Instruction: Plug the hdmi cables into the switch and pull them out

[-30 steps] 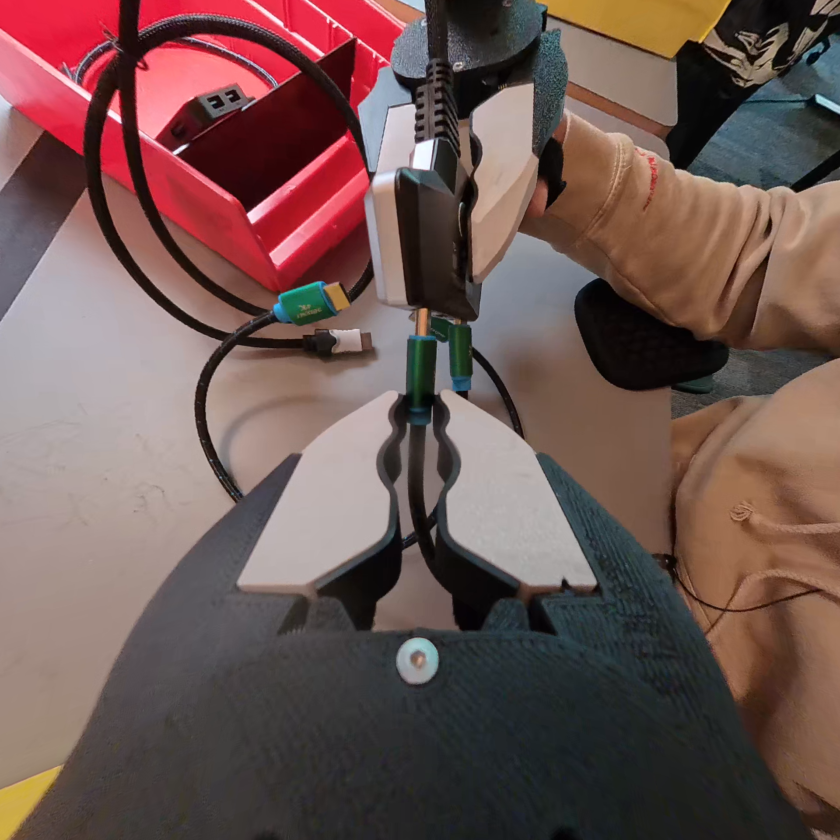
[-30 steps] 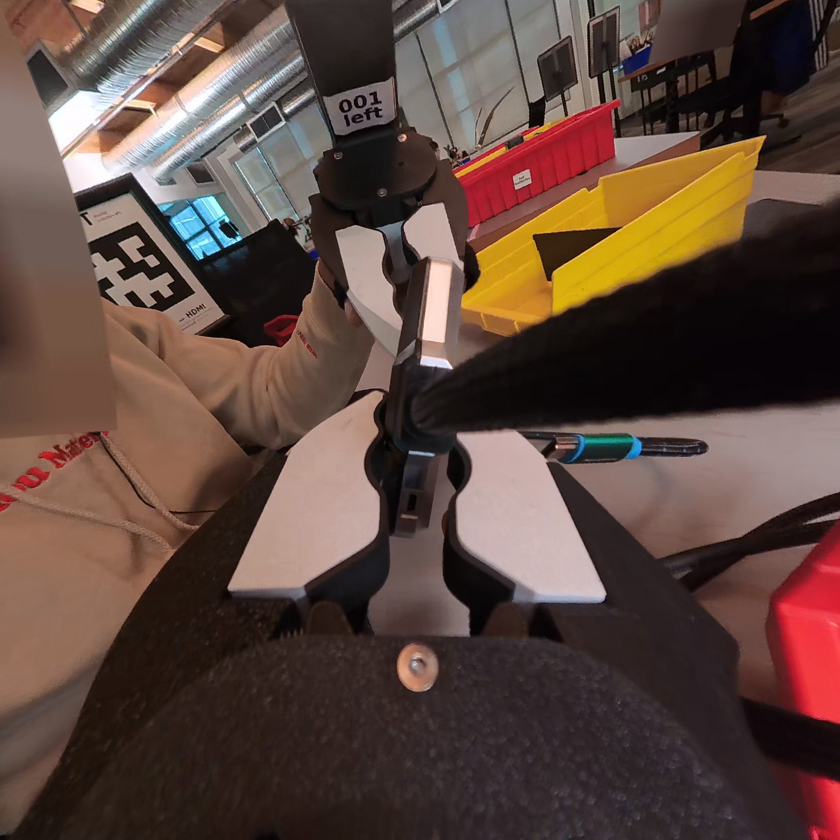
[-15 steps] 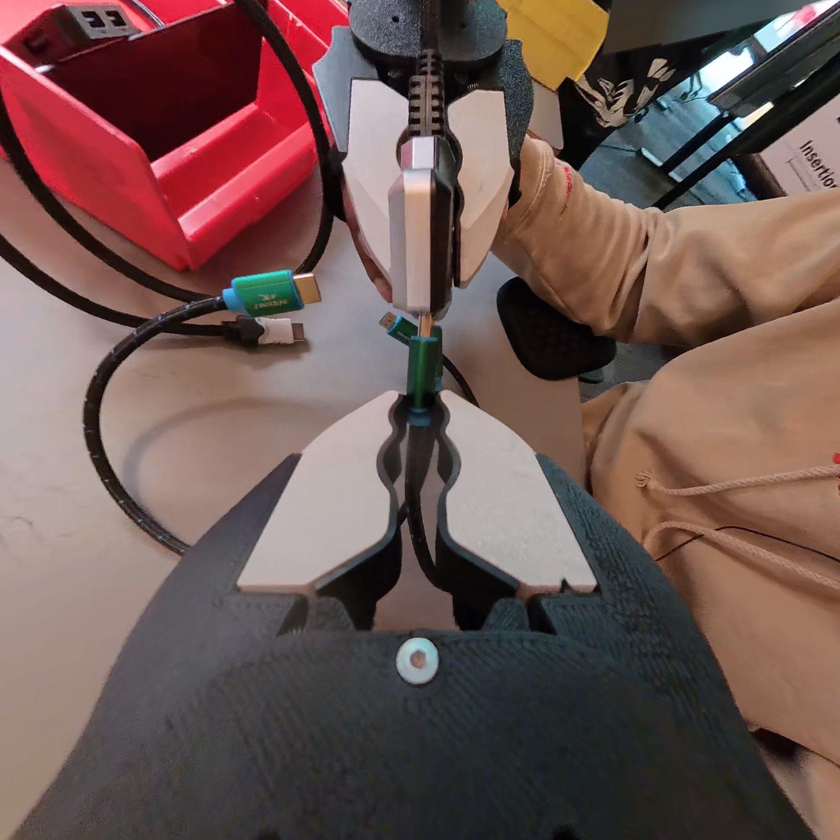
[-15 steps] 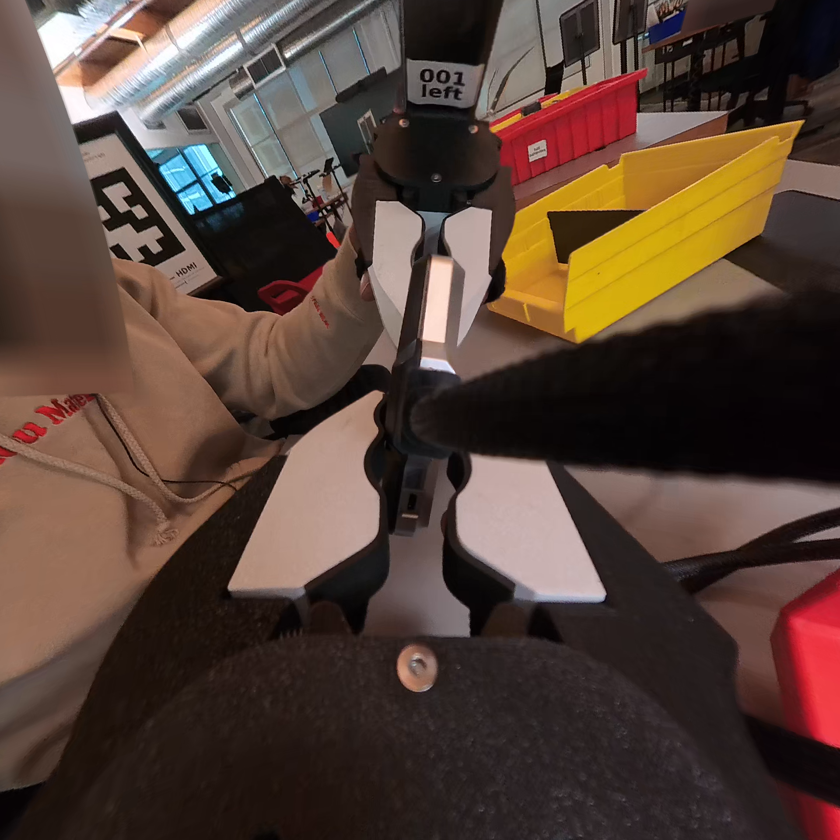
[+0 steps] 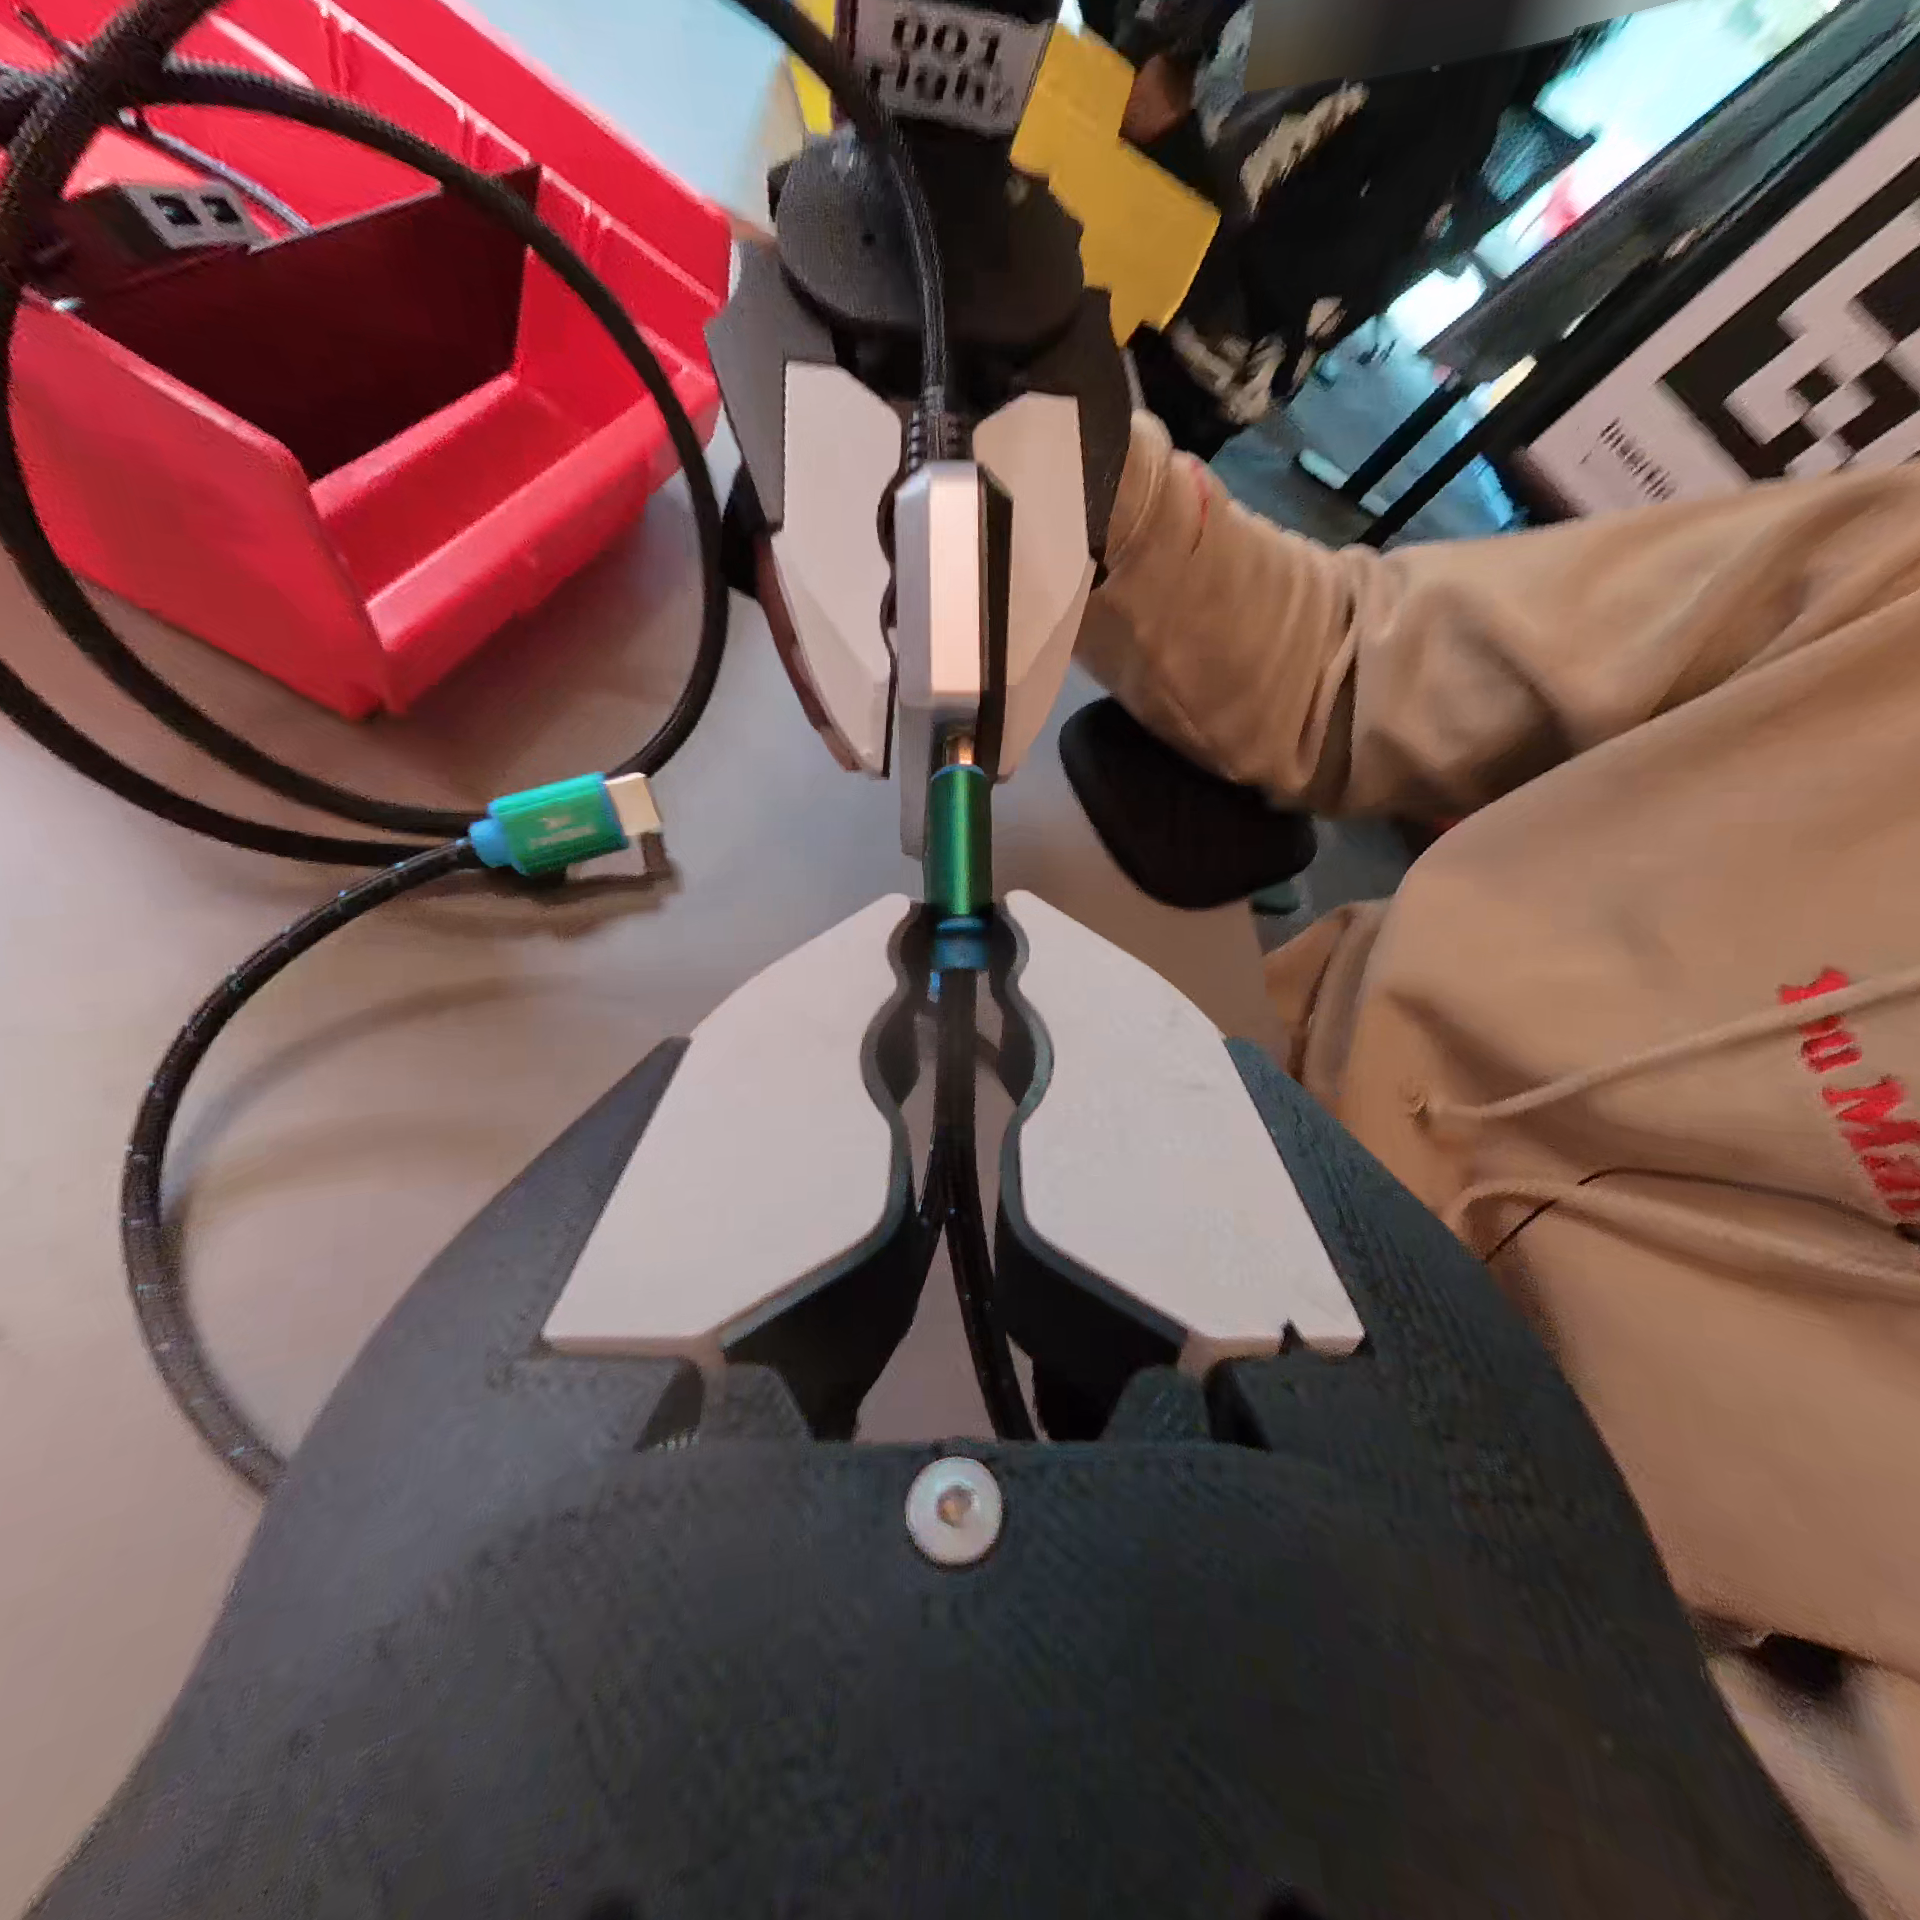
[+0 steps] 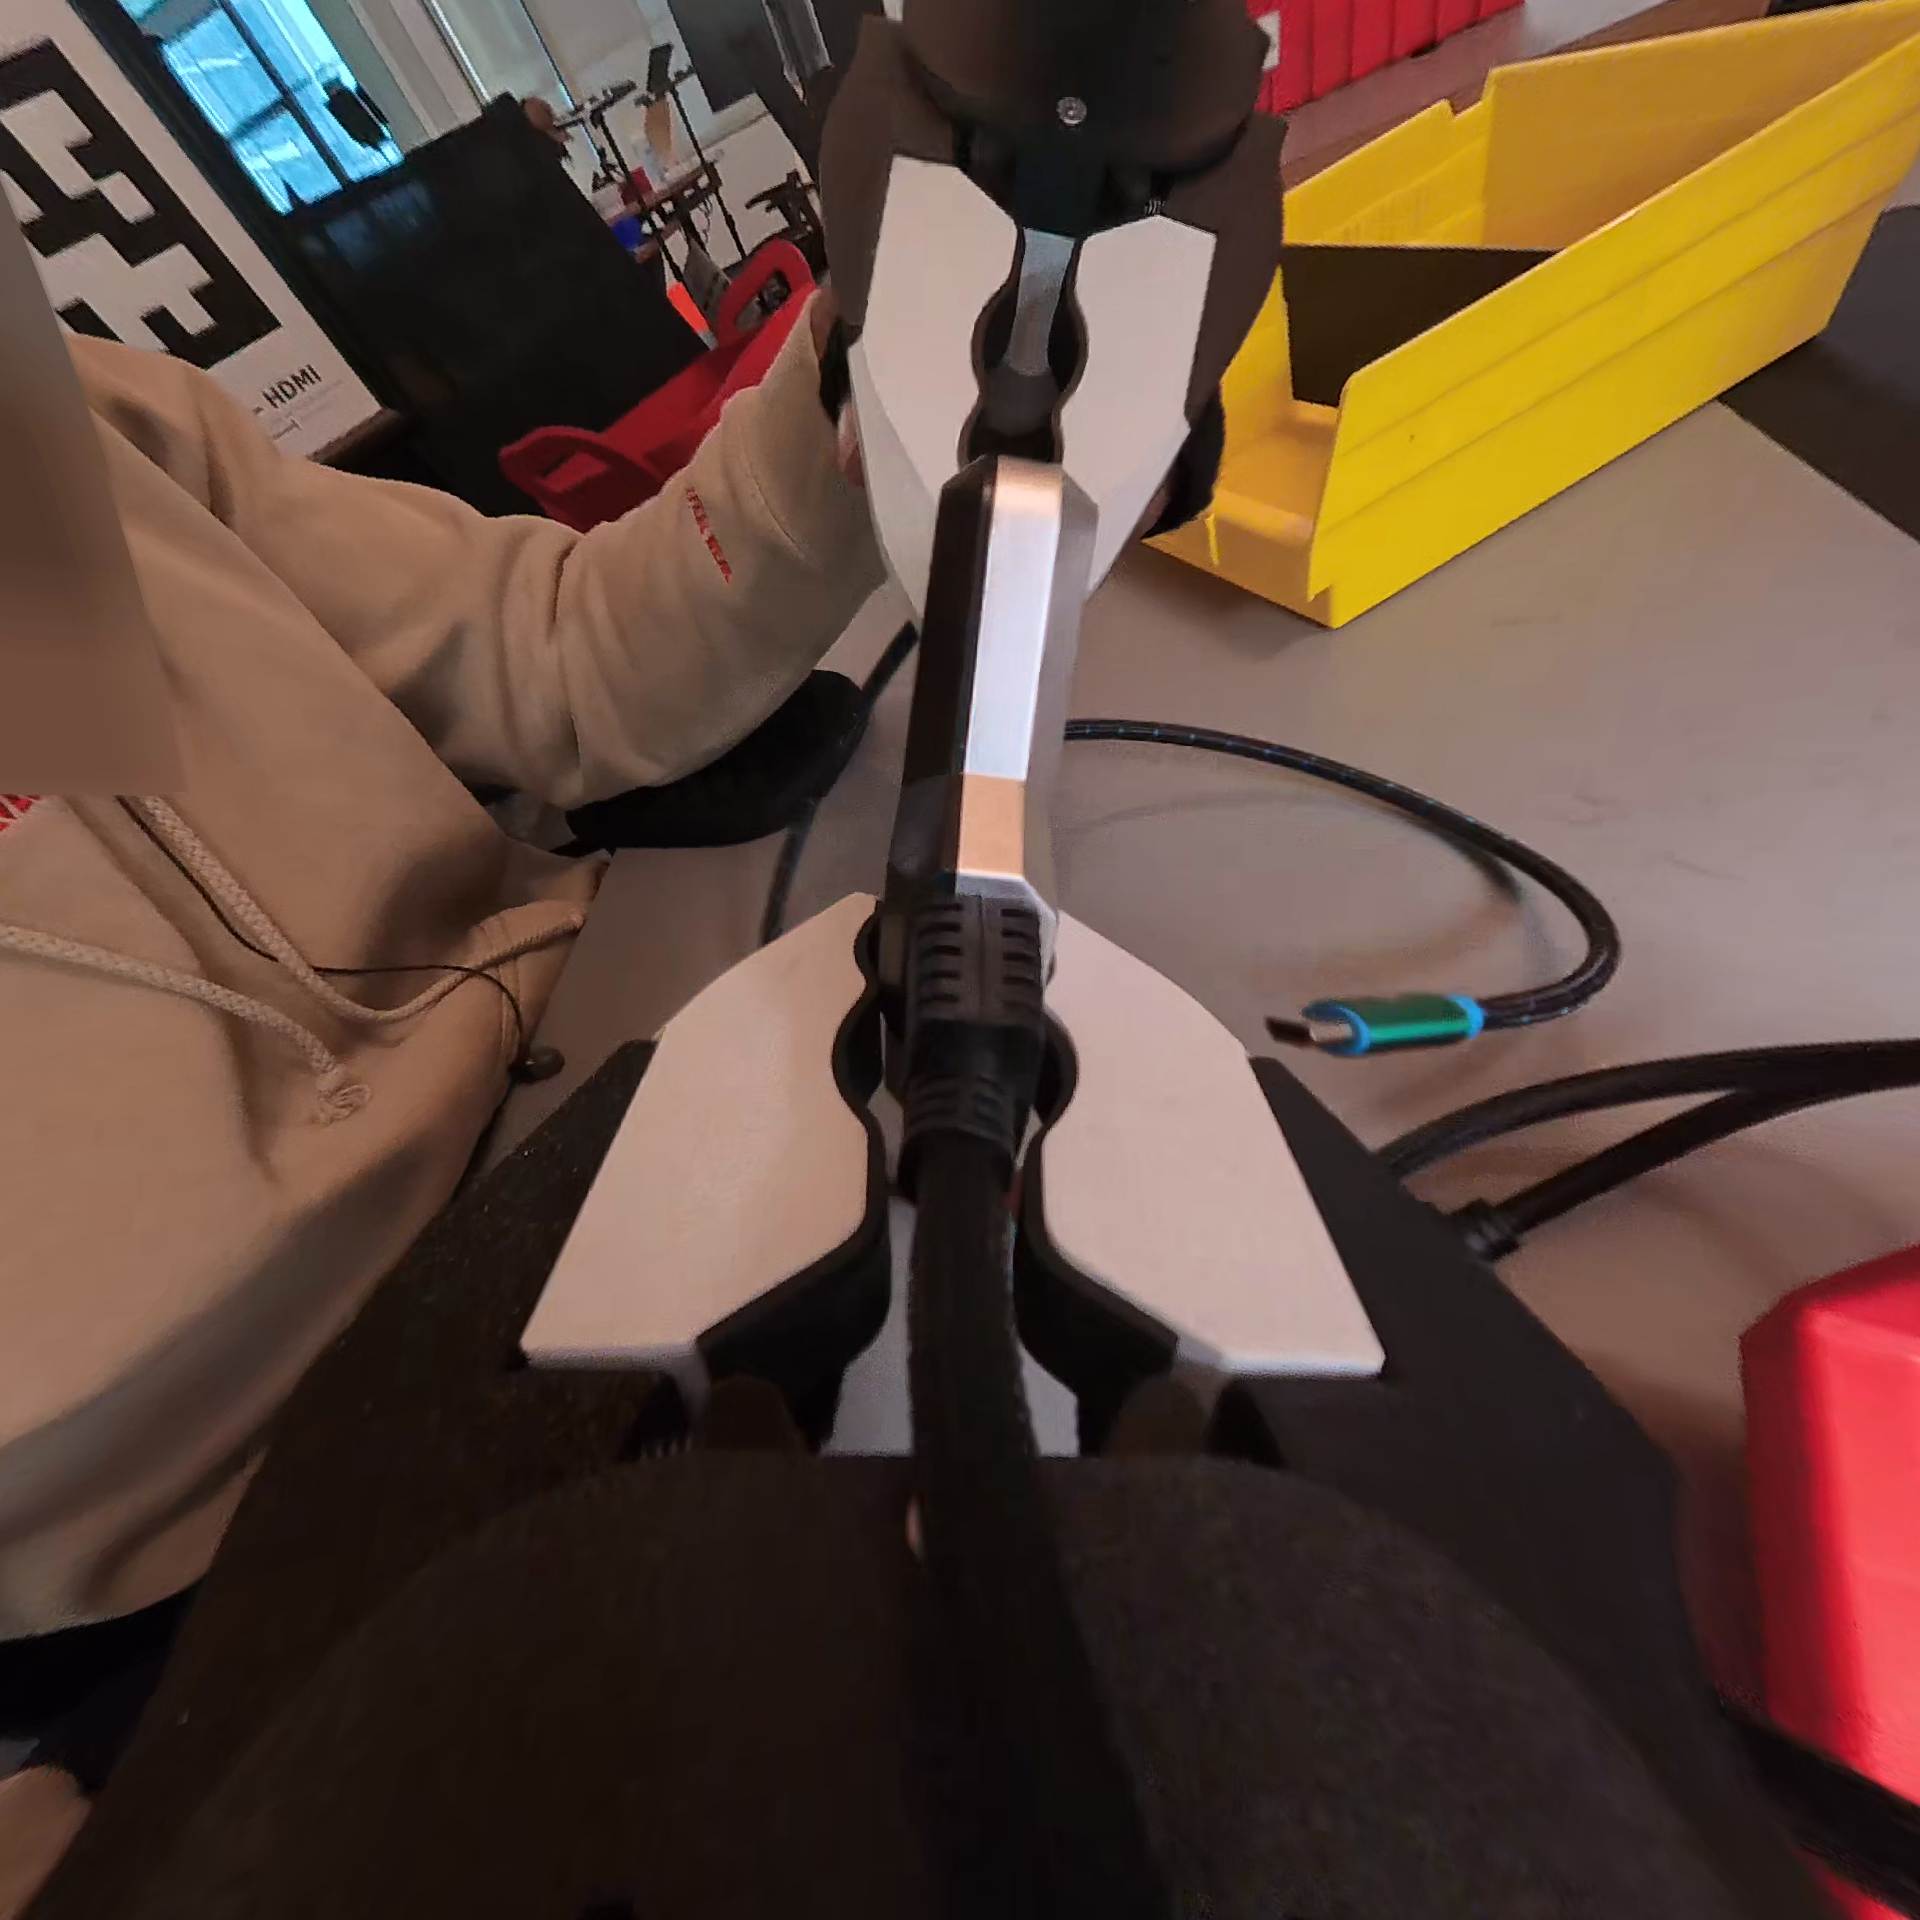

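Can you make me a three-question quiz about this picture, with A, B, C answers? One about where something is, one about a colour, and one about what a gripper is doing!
1. Where is the loose green plug lying?
A. on the table beside the red bin
B. inside the yellow bin
C. on the person's sleeve

2. What colour is the plug that the left gripper holds?
A. red
B. green
C. yellow

3. What is the right gripper doing?
A. hanging open
B. lying on the table
C. gripping the switch

Answers:
1 A: it rests on the grey table, near the red bin.
2 B: its shell is green.
3 C: its fingers are closed on the switch's cable end.
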### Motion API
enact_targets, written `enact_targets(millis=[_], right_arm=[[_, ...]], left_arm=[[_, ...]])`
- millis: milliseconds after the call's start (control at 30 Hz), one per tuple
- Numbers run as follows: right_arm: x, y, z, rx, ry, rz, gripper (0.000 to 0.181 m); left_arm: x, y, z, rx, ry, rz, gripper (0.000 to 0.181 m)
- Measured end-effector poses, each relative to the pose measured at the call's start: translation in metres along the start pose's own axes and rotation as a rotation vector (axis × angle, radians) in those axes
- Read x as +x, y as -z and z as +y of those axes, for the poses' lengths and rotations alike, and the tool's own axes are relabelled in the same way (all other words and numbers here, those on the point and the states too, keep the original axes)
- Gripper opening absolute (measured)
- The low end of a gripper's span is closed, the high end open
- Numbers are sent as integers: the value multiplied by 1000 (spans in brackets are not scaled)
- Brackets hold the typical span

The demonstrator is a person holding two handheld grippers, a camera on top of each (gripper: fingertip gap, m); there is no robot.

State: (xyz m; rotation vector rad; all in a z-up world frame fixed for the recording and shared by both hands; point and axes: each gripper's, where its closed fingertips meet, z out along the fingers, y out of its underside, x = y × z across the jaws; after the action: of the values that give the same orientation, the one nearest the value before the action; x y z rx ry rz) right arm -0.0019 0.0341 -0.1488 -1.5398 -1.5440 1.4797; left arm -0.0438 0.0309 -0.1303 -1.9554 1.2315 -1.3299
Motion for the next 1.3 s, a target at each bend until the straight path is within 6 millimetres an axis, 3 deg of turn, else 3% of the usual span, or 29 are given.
enact_targets(millis=[67, 167, 300, 467, 600, 967, 1300], right_arm=[[5, -5, -5, 25, 47, 44, 26], [6, -2, -31, 190, 15, 31, 31], [6, 0, -35, 229, 17, 35, 24], [1, -8, -20, 101, -22, -6, 24], [-6, -1, -14, 58, -39, -44, 24], [2, 1, 5, -50, -52, -12, 24], [20, 1, -6, 9, -20, 108, 26]], left_arm=[[-2, 1, 5, -26, -13, -20, 11], [-2, -3, 5, -30, 2, -12, 11], [-2, -6, 5, -36, -6, -12, 11], [1, -13, 18, -119, -81, -5, 11], [8, -23, 12, -64, -68, 72, 11], [-5, -39, 19, -78, -11, 83, 9], [-21, -20, 8, 35, -17, 33, 12]])
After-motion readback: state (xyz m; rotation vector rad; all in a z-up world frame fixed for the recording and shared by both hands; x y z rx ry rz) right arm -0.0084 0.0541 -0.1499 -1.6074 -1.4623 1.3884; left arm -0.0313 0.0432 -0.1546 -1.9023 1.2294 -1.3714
